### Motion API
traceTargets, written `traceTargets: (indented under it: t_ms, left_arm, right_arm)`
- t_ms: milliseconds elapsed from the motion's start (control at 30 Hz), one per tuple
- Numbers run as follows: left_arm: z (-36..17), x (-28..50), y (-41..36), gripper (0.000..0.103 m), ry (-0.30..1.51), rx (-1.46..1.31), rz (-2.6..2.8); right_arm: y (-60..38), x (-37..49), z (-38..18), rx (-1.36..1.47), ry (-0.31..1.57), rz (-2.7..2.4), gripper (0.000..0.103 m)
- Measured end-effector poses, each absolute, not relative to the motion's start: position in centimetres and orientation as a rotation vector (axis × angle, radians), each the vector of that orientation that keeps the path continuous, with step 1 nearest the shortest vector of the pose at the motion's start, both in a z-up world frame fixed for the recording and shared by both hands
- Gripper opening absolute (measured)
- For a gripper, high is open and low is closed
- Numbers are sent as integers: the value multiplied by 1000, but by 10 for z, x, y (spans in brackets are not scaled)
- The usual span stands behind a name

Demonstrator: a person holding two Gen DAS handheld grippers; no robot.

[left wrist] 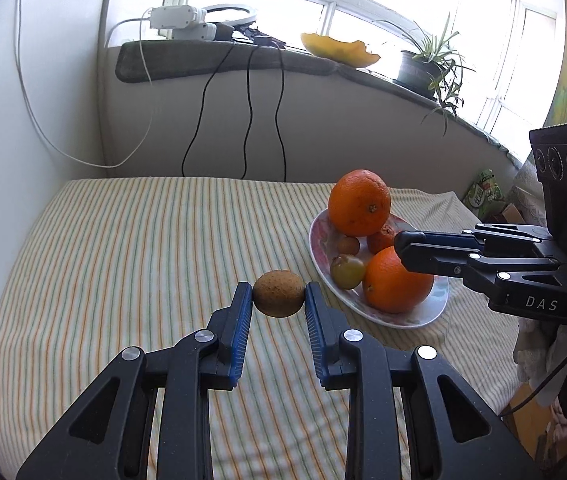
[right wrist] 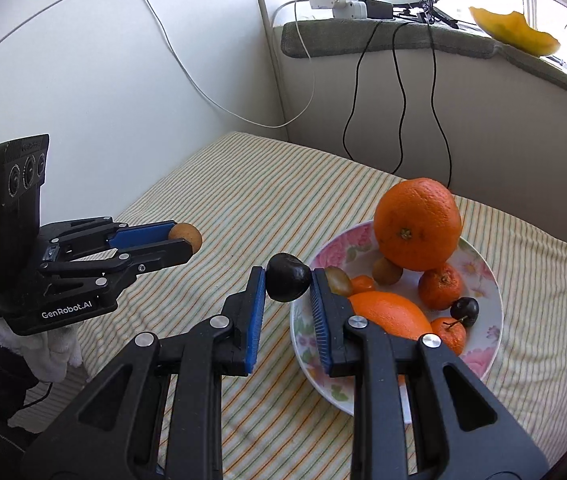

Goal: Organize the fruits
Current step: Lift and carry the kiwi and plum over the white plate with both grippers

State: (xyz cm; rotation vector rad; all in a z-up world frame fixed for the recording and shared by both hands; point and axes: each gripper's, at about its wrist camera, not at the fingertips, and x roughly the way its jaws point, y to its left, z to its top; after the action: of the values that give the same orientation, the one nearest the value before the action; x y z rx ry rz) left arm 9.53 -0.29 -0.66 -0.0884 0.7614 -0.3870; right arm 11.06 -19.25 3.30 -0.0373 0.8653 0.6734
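Note:
My left gripper (left wrist: pixel 278 296) is shut on a brown kiwi (left wrist: pixel 278 293), held above the striped tablecloth left of the plate; it also shows in the right wrist view (right wrist: pixel 187 240). My right gripper (right wrist: pixel 287 280) is shut on a dark plum (right wrist: pixel 288 277) at the plate's left rim. In the left wrist view only its side (left wrist: pixel 415 250) shows, over the plate. The floral plate (right wrist: pixel 479 276) holds a big orange (right wrist: pixel 417 224) stacked on top, another orange (right wrist: pixel 387 314), small mandarins (right wrist: pixel 440 285), a dark cherry-like fruit (right wrist: pixel 465 309), a kiwi (right wrist: pixel 386 270) and a greenish fruit (left wrist: pixel 347 271).
The striped tablecloth (left wrist: pixel 143 248) covers the table, set in a wall corner. Black cables (left wrist: pixel 247 120) hang from the windowsill behind. The sill holds a melon rind (left wrist: pixel 339 49), a potted plant (left wrist: pixel 427 64) and white devices (left wrist: pixel 181 20). A green packet (left wrist: pixel 485 192) lies at the far right.

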Motion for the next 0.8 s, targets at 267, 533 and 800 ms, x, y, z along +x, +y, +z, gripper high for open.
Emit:
traceTargets:
  t_ms: [267,533,800]
  left_arm:
    - [-3,95,-32,25,757,-75,-436]
    - [-4,105,-55,25,766,-75,-465]
    - [-5,113,-77,25,772,-60,-487]
  right_arm:
    - [-245,103,33,7,858,586,24]
    - [-278,106,30,33,863,526,24]
    - [-291,112,21,52,875,509,24]
